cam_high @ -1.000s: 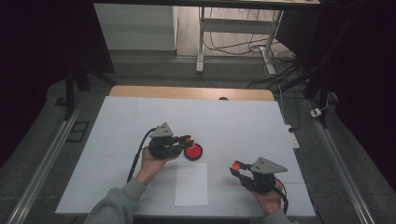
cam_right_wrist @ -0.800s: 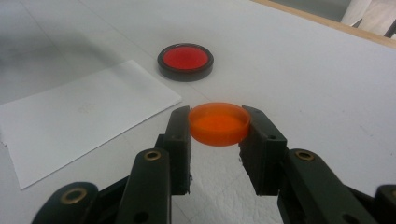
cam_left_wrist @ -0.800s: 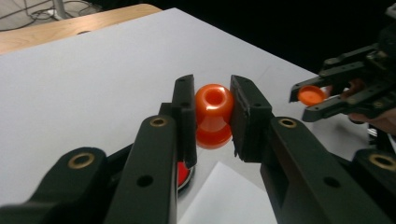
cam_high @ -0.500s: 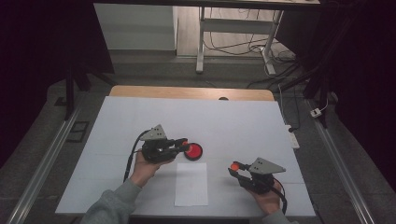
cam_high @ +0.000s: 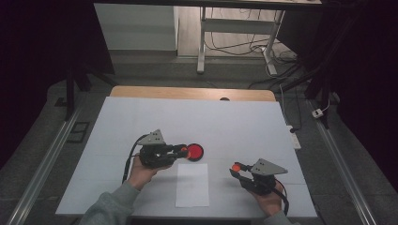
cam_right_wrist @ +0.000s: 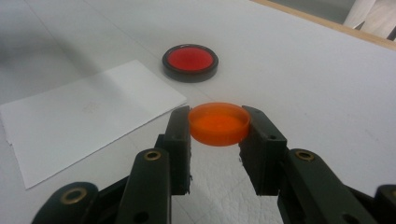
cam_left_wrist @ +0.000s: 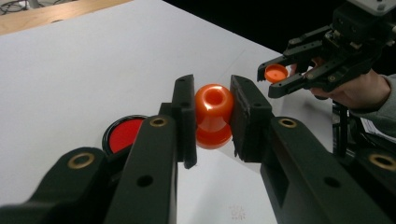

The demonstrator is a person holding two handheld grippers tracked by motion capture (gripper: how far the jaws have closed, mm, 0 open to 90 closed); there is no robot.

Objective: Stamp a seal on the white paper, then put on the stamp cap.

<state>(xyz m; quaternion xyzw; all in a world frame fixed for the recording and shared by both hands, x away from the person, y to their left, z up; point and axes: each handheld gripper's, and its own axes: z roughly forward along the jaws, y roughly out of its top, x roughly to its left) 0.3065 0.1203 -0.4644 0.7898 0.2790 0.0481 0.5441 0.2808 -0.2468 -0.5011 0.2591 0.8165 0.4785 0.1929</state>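
Left tool [cam_left_wrist: 212, 116]: jaws clamped on an orange knob-shaped piece [cam_left_wrist: 213, 114], its round head with a small hollow facing the camera that rides on the tool; seen from above, this tool [cam_high: 182, 151] sits left of centre on the worktop.
Right tool [cam_right_wrist: 217, 126]: jaws pinching a flat orange cap [cam_right_wrist: 218, 123] by its rim, held level; from above it [cam_high: 236, 167] is near the front right of the worktop.
Red disc [cam_high: 195, 151]: a red pad in a black ring, lying flat just beside the left tool's tips, on their right in the high view.
Paper sheet [cam_high: 192, 184]: flat between the two hands, its near edge close to the worktop's front edge.
Worktop [cam_high: 225, 117]: white cover, a wooden strip showing along the far edge.
Open room: the far half and both far corners lie bare; the two tools are well apart.
Edges: the right hand [cam_high: 270, 199] sits close to the front edge.
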